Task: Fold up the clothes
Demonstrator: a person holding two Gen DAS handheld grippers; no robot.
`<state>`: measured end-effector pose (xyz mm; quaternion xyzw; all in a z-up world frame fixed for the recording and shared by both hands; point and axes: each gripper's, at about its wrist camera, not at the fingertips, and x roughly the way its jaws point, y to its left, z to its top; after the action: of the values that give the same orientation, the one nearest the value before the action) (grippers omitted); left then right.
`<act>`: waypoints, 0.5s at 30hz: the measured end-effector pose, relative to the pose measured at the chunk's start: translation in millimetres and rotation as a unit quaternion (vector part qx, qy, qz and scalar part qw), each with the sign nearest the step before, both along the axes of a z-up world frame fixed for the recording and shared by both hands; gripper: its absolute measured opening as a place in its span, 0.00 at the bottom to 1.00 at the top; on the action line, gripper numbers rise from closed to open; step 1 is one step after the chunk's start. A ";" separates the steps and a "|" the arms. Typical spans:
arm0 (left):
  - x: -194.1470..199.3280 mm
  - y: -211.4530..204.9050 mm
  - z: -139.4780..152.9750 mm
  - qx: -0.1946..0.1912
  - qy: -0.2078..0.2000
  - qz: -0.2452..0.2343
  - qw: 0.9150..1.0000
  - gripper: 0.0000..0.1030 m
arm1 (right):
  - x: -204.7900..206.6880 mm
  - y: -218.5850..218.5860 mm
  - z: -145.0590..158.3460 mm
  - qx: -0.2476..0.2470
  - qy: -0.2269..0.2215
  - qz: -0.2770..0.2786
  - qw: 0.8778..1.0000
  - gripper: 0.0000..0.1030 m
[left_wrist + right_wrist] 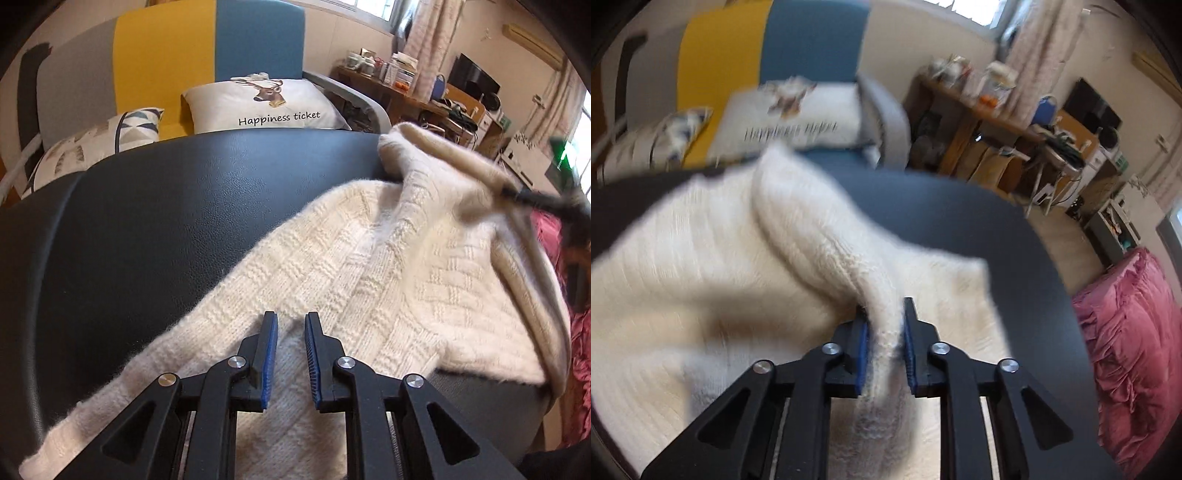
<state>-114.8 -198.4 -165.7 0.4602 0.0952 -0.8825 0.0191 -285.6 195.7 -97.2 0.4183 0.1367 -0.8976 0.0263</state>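
Observation:
A cream knitted sweater (406, 266) lies on a black leather surface (166, 221). My left gripper (290, 317) hovers over the sweater's near left part with its jaws a little apart and nothing between them. My right gripper (884, 306) is shut on a fold of the sweater (827, 236) and holds it lifted above the rest of the garment. In the left wrist view the right gripper (532, 195) shows blurred at the far right, with the sweater's edge raised to it.
Behind the black surface (960, 221) stands a sofa with a "Happiness ticket" pillow (266, 107) and a patterned pillow (96, 140). A cluttered wooden desk (399, 85) is at the back right. A pink quilt (1126, 332) lies to the right.

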 end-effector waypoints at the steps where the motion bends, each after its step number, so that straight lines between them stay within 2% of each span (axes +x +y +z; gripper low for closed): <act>1: 0.3 -0.1 0.3 -0.001 0.000 0.000 1.000 0.14 | -2.2 11.1 13.6 -0.011 0.015 -0.015 1.000 0.13; 3: 0.9 -0.3 0.8 -0.002 0.001 -0.001 1.000 0.14 | -11.1 32.7 22.7 -0.034 0.023 -0.049 0.998 0.13; 4: 1.2 -0.4 1.0 -0.003 0.001 -0.001 1.000 0.14 | -21.9 47.1 17.4 -0.029 0.008 -0.077 0.997 0.13; 7: 2.0 -0.7 1.8 -0.005 0.002 -0.002 1.000 0.14 | -43.1 65.7 -13.9 -0.003 -0.054 -0.107 0.993 0.13; 10: -2.4 -10.9 11.0 0.016 0.016 0.010 1.000 0.14 | -46.0 68.2 -34.5 0.018 -0.075 -0.106 0.991 0.15; 13: -14.4 -27.9 24.7 0.034 0.037 0.028 0.998 0.14 | -44.7 66.8 -33.1 0.028 -0.074 -0.096 0.992 0.17; 15: -30.6 -33.8 33.8 0.028 0.046 0.022 0.998 0.14 | -45.2 67.6 -30.9 0.031 -0.082 -0.092 0.992 0.21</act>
<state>-145.4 -232.2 -131.9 0.4177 0.1309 -0.8989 0.0208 -330.8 263.3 -128.1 0.5016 0.1225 -0.8544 -0.0585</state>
